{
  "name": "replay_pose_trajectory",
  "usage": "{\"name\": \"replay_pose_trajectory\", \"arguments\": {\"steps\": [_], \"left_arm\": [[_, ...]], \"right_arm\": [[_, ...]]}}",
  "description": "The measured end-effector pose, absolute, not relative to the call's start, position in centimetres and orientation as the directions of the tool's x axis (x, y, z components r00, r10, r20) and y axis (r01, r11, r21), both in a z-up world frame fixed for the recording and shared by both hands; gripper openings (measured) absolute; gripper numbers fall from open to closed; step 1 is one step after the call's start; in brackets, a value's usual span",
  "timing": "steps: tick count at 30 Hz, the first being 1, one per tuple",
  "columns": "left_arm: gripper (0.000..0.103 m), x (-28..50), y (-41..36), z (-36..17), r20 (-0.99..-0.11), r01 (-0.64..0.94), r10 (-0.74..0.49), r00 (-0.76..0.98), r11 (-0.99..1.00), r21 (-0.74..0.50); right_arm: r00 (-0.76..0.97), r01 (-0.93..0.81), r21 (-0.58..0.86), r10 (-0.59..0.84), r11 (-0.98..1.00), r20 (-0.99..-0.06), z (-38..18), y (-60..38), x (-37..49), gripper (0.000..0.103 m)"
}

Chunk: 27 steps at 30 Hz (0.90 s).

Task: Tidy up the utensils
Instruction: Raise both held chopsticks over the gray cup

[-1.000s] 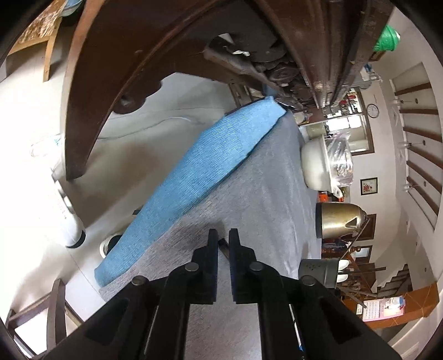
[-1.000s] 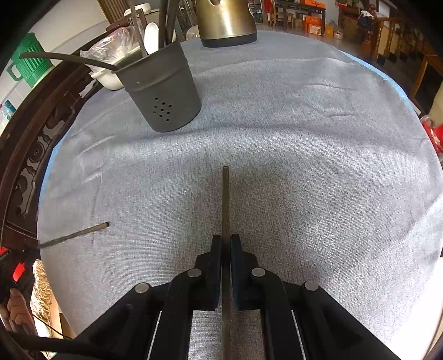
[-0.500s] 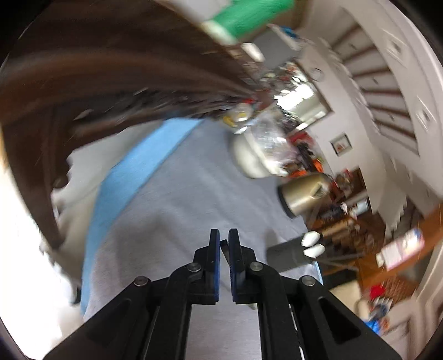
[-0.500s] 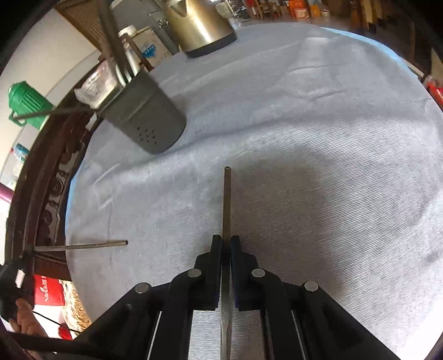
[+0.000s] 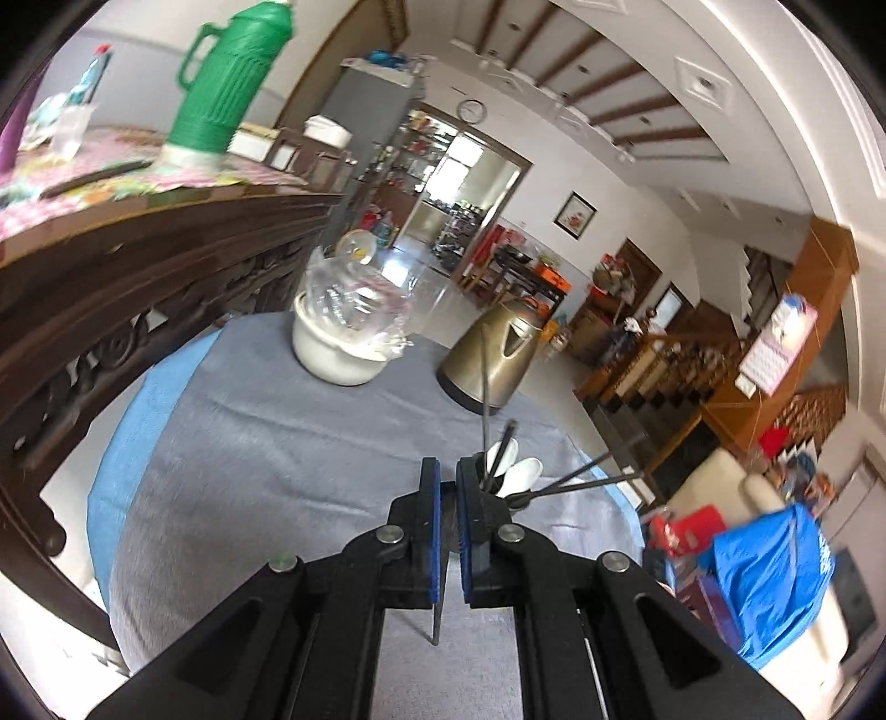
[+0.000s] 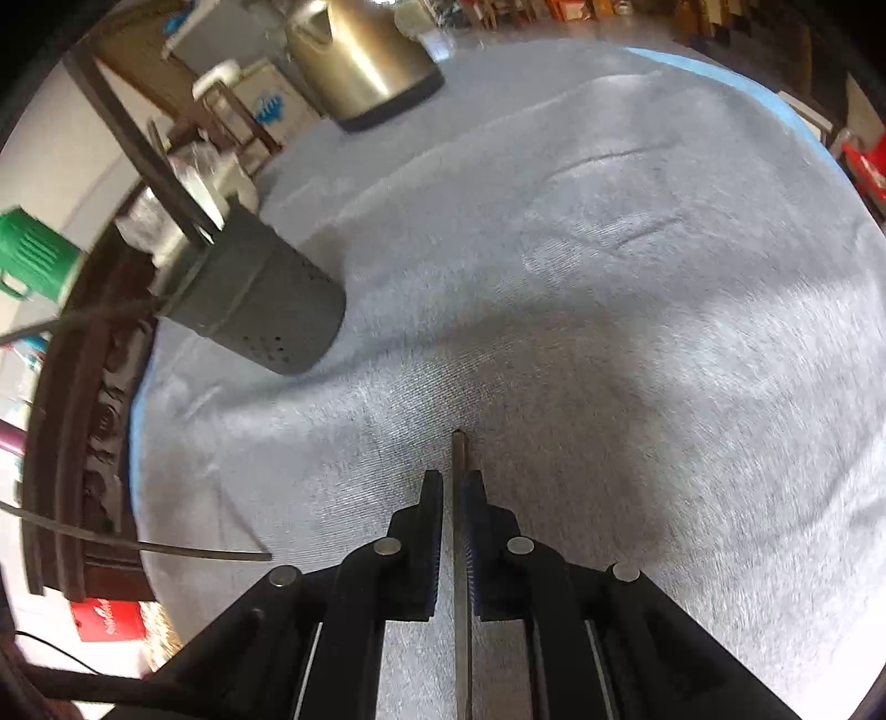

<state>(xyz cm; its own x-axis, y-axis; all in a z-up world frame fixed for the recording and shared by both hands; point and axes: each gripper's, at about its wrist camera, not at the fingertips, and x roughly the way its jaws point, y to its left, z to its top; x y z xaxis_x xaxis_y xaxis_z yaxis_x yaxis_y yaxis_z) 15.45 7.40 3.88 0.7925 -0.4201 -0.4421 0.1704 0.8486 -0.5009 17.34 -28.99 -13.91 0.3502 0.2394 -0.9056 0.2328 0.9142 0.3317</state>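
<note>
Across the middle of the right wrist view, the grey tablecloth [image 6: 581, 277] fills the frame. At upper left stands the dark perforated utensil holder [image 6: 266, 315], handles already poking from its mouth. A brass kettle [image 6: 360, 50] sits at the top edge, well apart from the fingers.

Key relation: the holder lies up and left of the right gripper [image 6: 457, 487], which pinches a thin dark chopstick [image 6: 458, 459]. The stick's long axis runs straight up the frame, in line with the fingers, its tip just past them above the cloth. Judgement: this hand needs to carry left and upward and stand the stick over the mouth.

Lower left of the same view: a second thin stick [image 6: 210, 551] reaches in from the frame edge, its far end hidden.

In the left wrist view, the left gripper [image 5: 448, 487] is pressed together on a thin stick [image 5: 437, 603] hanging below the pads. The holder's utensils [image 5: 506, 462] rise just right of the fingertips, so the left hand looks nearer.
</note>
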Motion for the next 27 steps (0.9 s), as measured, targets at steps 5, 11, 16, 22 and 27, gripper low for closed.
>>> {"name": "replay_pose_trajectory", "arguments": {"steps": [5, 11, 16, 22, 27], "left_arm": [[0.005, 14.7, 6.2, 4.3, -0.446, 0.202, -0.419, 0.791, 0.867, -0.455], [0.005, 14.8, 5.4, 4.8, -0.446, 0.214, -0.417, 0.792, 0.874, -0.437], [0.005, 14.8, 5.4, 4.9, -0.443, 0.219, -0.422, 0.791, 0.872, -0.439], [0.005, 14.2, 5.0, 5.7, -0.418, 0.252, -0.444, 0.792, 0.862, -0.439], [0.005, 13.7, 4.6, 6.8, -0.402, 0.278, -0.457, 0.794, 0.859, -0.429]], "right_arm": [[0.305, 0.206, 0.189, 0.120, 0.960, -0.945, -14.4, -27.3, 18.9, 0.011], [0.290, 0.156, 0.096, 0.047, 0.983, -0.956, -14.6, -25.5, 19.8, 0.006], [0.365, 0.176, 0.237, 0.160, 0.956, -0.917, -13.8, -26.3, 18.9, 0.006], [0.502, 0.126, 0.344, 0.239, 0.930, -0.831, -9.6, -26.8, 16.9, 0.006], [0.607, 0.089, 0.372, 0.246, 0.924, -0.756, -5.2, -27.4, 15.0, 0.006]]}}
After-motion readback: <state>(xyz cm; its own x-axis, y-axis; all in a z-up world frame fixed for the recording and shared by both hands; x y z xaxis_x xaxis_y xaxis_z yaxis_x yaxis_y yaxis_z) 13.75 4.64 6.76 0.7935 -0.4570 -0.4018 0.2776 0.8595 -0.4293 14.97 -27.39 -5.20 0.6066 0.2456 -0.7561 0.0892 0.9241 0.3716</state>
